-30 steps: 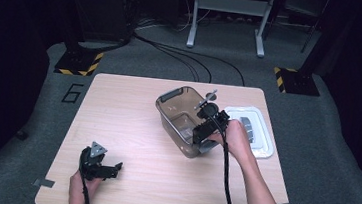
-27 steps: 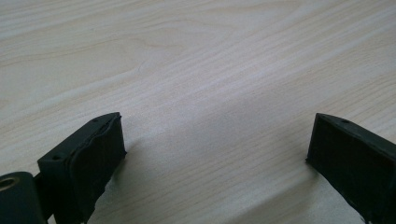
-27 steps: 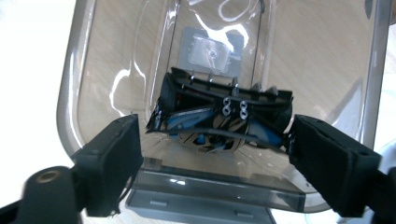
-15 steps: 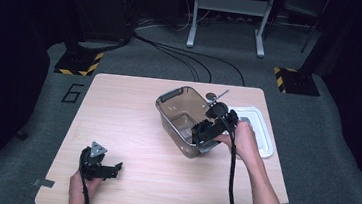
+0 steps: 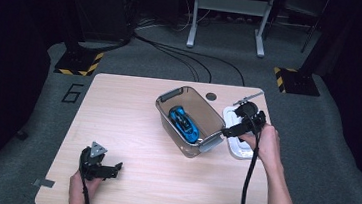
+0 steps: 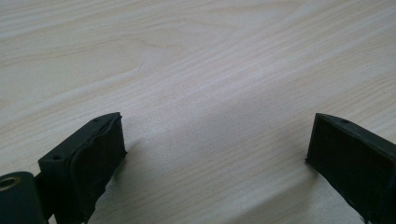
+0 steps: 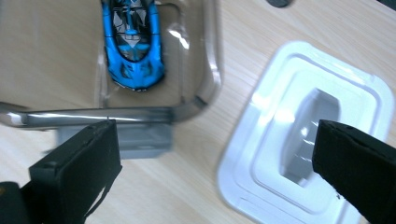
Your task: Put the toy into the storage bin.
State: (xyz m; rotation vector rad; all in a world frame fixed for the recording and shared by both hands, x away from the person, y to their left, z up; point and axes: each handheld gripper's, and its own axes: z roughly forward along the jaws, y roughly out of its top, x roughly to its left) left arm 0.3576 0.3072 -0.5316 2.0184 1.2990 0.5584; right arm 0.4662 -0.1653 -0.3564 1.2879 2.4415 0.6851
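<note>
A: Start nearest. What is the left claw (image 5: 112,168) doing?

B: It rests at about seven o'clock on the pale wooden desk (image 5: 132,122), jaws spread wide with bare wood between them in the left gripper view. It is well apart from everything else.

A: And the right claw (image 5: 229,132)?

B: At roughly three o'clock, held low over the desk by a hand coming in from the bottom edge, forearm angled up and slightly inward. Its jaws have just been opening and now stand wide apart, nothing between them.

A: Where is the toy?

B: The glossy blue toy sports car (image 5: 185,124) lies inside the clear smoky plastic tub (image 5: 165,114), near mid-desk. From the right claw it sits toward nine o'clock, just past the tub's near end wall and grey latch.

A: Its long axis?

B: It runs from about eleven to five o'clock, along the tub's length.

A: What else is close?

B: The white moulded plastic lid (image 5: 237,146) lies flat on the desk, right beneath the right claw and just beside the tub.

A: So which hand is nearer?

B: The right by far. I'd judge the lid its likely next target.
</note>
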